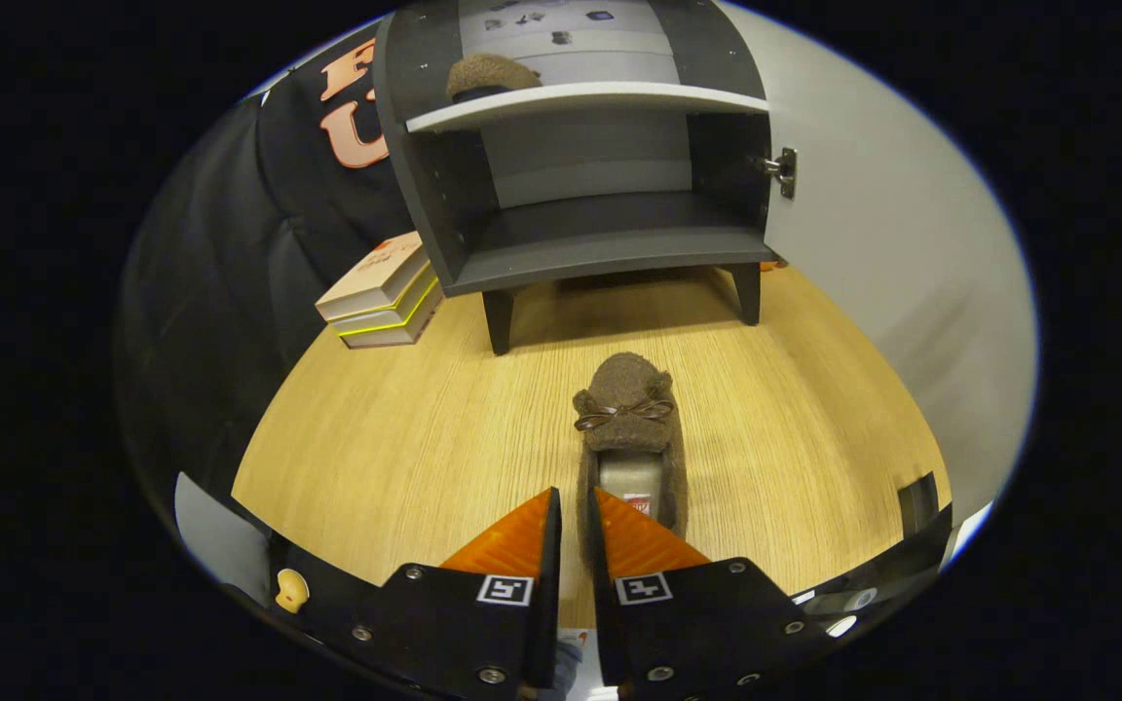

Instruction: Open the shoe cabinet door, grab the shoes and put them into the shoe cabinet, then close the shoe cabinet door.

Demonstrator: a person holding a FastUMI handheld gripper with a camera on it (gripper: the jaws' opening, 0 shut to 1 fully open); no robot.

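Resting on the wooden bench (405, 428), a brown fuzzy shoe (631, 428) with a small bow on its toe points toward the shoe cabinet (580, 146). Its heel end sits at the jaws of the gripper (575, 516): they stand nearly closed, with a narrow gap, and the shoe's left heel wall appears to sit in that gap, though whether both fingers press on it is hard to tell. The right finger (634, 545) lies over the shoe's opening. Beyond the shoe the cabinet stands on short dark legs, its door (873, 224) swung open to the right on a metal hinge (783, 171). A second brown shoe (491, 74) sits on the cabinet's upper shelf (600, 97); the lower compartment is bare. Left of the cabinet a stack of books (381, 292) lies on the bench.
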